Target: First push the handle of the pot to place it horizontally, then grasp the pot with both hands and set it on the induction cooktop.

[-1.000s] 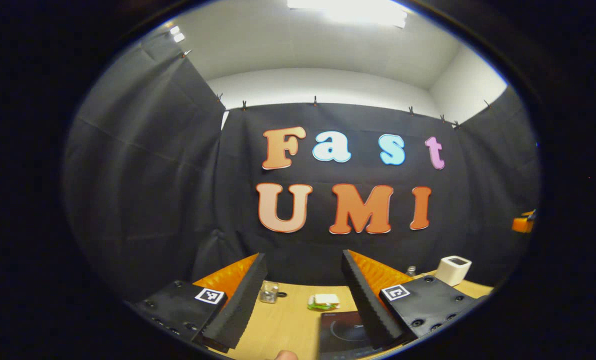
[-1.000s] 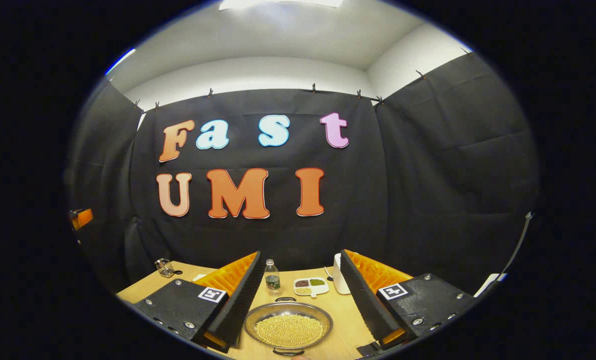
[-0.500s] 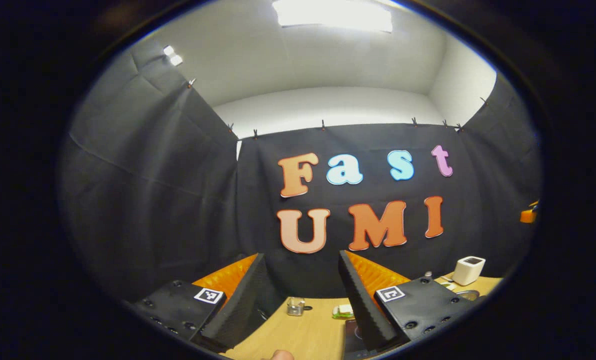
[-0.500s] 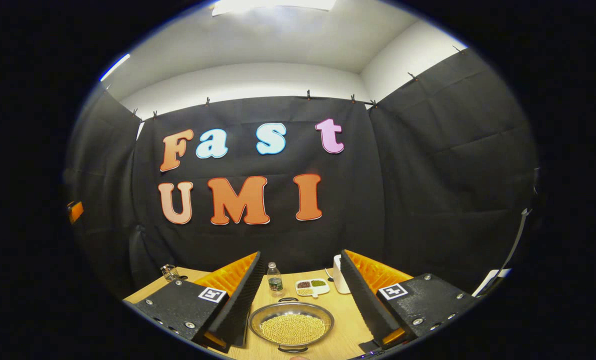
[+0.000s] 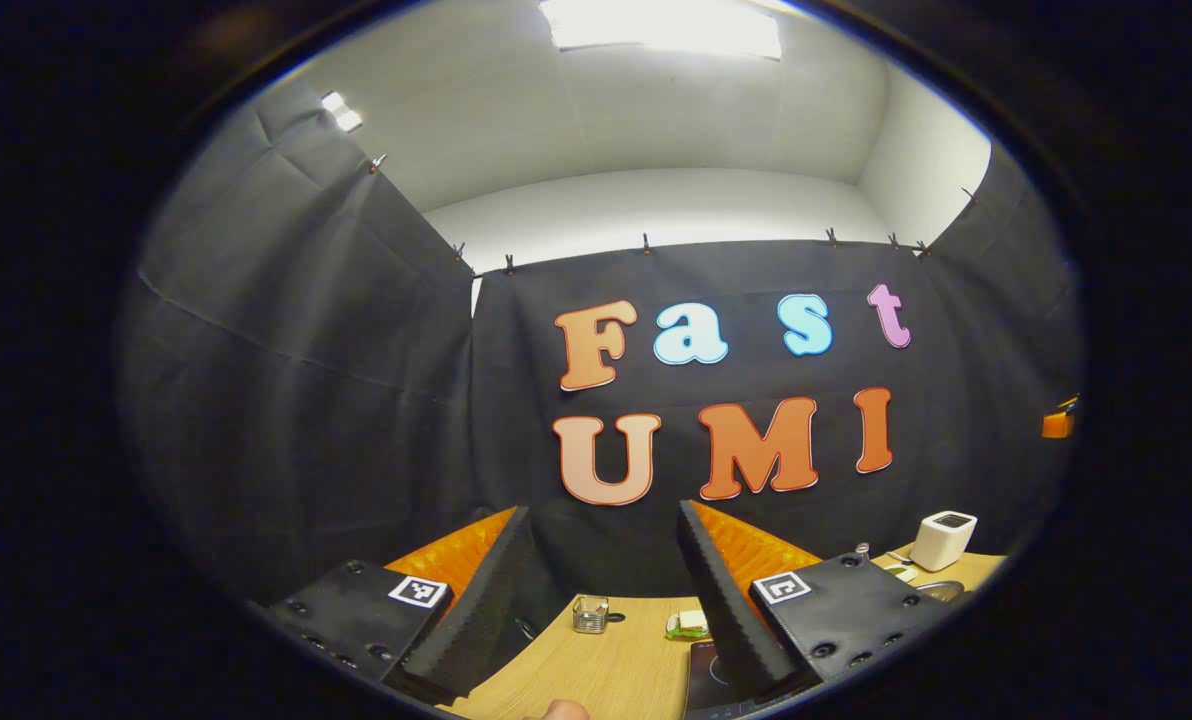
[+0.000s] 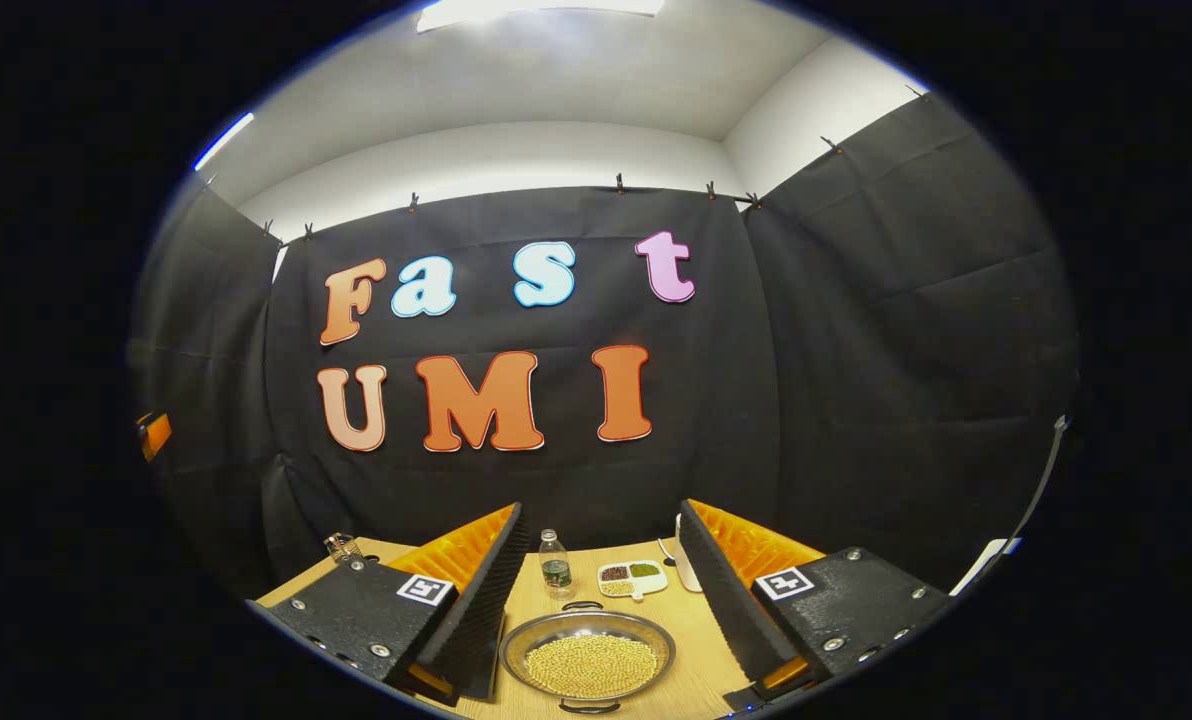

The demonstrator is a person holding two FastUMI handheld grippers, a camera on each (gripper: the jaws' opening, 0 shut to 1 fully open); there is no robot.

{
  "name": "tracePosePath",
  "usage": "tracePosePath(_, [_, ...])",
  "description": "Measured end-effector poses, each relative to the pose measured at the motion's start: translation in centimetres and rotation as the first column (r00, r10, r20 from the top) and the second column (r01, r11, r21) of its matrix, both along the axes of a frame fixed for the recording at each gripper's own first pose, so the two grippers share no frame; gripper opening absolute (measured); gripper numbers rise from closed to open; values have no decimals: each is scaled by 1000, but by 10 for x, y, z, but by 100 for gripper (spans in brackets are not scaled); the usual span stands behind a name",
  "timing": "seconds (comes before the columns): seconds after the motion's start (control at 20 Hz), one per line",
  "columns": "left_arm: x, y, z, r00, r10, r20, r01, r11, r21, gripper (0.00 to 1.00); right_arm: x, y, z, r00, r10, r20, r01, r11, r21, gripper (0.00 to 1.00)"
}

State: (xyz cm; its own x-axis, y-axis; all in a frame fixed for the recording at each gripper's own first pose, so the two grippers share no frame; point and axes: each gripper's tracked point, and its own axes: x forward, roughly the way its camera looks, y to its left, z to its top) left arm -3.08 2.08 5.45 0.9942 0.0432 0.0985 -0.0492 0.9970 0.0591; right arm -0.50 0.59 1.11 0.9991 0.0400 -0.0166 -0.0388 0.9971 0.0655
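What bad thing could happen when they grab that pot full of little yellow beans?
The pot is shallow and heaped with loose beans, so if one side lifts higher, beans could roll out onto the table.

A water bottle and a small divided dish stand just behind the pot; a hard push on the handle might slide it into them.

Both the right gripper and left gripper are open and apart from it, so no grip exists yet.

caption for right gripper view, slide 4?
Open right claw poised over bean-filled pot on wooden table.
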Motion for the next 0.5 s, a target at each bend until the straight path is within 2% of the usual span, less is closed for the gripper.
tracePosePath(0.05, [4, -1, -1, 1000, -4, -2, 4, 1000, -1, 98, 3, 0, -4, 1000, -1, -8, 1, 1000, 1, 100])
tracePosePath(0.1, [6, -3, -3, 1000, -11, -6, 11, 1000, -3, 98, 5, 1, -8, 1000, 1, -20, -1, 1000, 1, 91])
tracePosePath(0.15, [8, -5, -6, 1000, -14, -8, 14, 1000, -3, 98, 5, 4, -12, 1000, 8, -30, -8, 1000, -1, 94])
tracePosePath(0.2, [11, -5, -8, 1000, -15, -8, 15, 1000, -3, 98, 8, 7, -16, 999, 13, -39, -13, 1000, -2, 86])
tracePosePath(0.25, [15, -6, -11, 1000, -17, -10, 17, 1000, -7, 98, 8, 9, -19, 999, 18, -51, -18, 1000, -3, 84])
tracePosePath(0.35, [21, -11, -19, 999, -34, -25, 33, 999, -22, 99, 9, 13, -28, 998, 28, -64, -29, 1000, -11, 71])
tracePosePath(0.45, [27, -12, -28, 998, -39, -44, 37, 999, -31, 95, 10, 15, -37, 997, 24, -73, -27, 999, -38, 69])
tracePosePath(0.5, [29, -10, -32, 998, -37, -53, 35, 999, -38, 99, 11, 17, -45, 996, 25, -85, -30, 998, -57, 65])
